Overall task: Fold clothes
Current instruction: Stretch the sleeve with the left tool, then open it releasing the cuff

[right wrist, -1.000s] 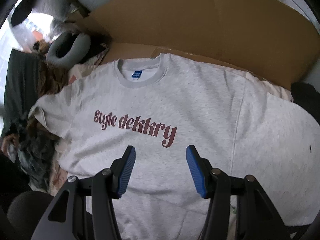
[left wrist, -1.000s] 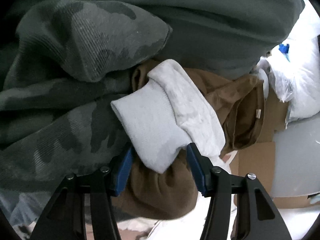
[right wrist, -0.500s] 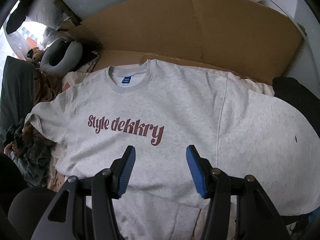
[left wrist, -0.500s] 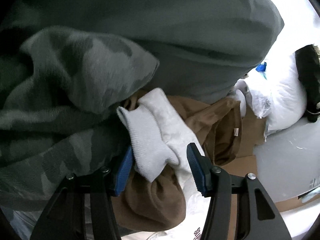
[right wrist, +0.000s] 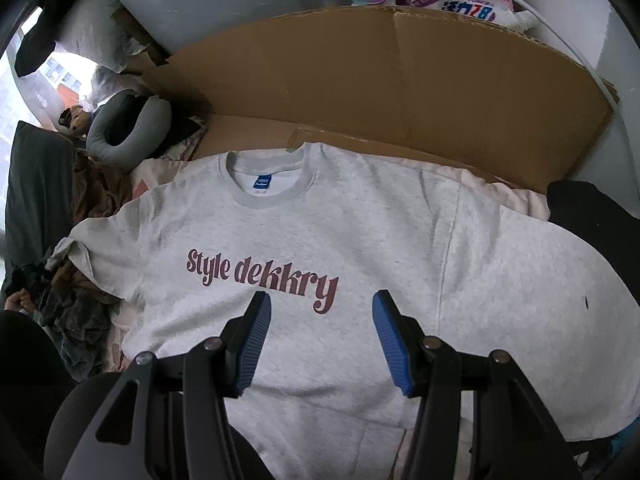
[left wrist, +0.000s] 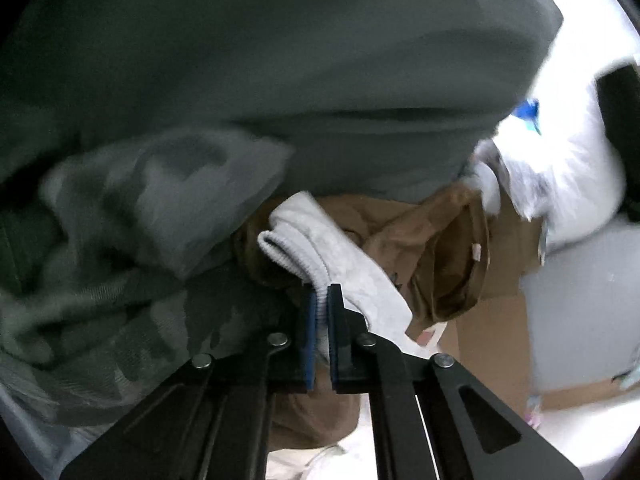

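Item: grey sweatshirt (right wrist: 360,240), printed "Style dekkry", laid face-up and flat on a pale sheet in front of a cardboard panel (right wrist: 400,80). Orientation: collar toward the cardboard, hem toward the camera; long axis runs from collar to hem, away from the viewer, chest lettering reading across it. One sleeve lies spread wide at the right of the view; the other trails off the left edge into a clothes heap (right wrist: 68,292). Left claw (left wrist: 320,312): clenched on the ribbed cuff (left wrist: 296,260) of that grey sleeve, pads pressing the rib from both sides, the cuff drawn out from among a brown garment (left wrist: 440,248) and a camouflage garment (left wrist: 140,220); the view is blurred. Right claw (right wrist: 318,334): released, jaws apart and nothing between them, hanging over the chest below the lettering, apparently not touching the fabric. Progress, as judged: early. Done: sweatshirt spread and smoothed, one cuff seized. Left: bring this sleeve across the body, likewise the far sleeve, fold the sides in, then double hem to collar. No fold is yet visible in the body. Other garments in the heap appear unfolded.
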`<action>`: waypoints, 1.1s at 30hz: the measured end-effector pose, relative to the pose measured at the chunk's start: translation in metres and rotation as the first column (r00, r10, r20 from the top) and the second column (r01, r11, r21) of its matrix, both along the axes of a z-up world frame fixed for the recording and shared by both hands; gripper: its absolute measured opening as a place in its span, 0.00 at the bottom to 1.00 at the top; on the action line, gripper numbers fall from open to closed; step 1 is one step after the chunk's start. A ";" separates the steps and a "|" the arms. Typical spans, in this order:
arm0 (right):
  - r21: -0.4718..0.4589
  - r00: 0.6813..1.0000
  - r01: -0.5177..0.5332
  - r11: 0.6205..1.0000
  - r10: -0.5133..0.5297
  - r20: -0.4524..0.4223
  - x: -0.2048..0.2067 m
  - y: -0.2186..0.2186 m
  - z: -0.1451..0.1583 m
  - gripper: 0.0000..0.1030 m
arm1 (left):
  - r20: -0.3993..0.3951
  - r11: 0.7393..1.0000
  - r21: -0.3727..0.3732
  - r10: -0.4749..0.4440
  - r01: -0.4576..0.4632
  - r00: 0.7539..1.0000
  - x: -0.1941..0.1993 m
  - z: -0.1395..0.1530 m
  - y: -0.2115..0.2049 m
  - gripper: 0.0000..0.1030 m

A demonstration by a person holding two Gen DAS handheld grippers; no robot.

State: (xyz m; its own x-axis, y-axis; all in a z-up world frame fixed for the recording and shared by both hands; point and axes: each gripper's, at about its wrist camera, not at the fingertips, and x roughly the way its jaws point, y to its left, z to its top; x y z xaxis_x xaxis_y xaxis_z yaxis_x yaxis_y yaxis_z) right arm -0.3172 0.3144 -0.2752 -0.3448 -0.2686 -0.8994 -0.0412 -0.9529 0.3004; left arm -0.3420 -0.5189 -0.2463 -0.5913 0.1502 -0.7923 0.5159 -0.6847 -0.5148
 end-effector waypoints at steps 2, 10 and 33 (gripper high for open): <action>-0.005 1.000 -0.006 1.000 0.006 -0.003 -0.002 -0.004 -0.001 0.49 | 0.018 0.997 -0.054 -0.055 0.056 0.998 -0.012 0.018 0.003 0.04; -0.033 1.000 -0.012 0.999 0.011 -0.005 -0.009 -0.013 -0.007 0.49 | 0.143 0.910 -0.216 -0.329 0.354 0.933 -0.055 0.079 0.017 0.03; 0.000 0.999 -0.020 1.000 0.020 0.032 -0.001 -0.014 -0.016 0.49 | 0.413 0.801 -0.375 -0.306 0.467 0.858 -0.022 0.056 -0.036 0.03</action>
State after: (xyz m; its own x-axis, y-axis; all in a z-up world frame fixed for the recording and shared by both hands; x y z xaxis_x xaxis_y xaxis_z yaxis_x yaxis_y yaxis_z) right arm -0.3182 0.3007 -0.2909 -0.3103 -0.2746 -0.9101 -0.0320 -0.9538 0.2987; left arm -0.3635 -0.5545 -0.1907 -0.2664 -0.1062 -0.9580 0.2339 -0.9713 0.0427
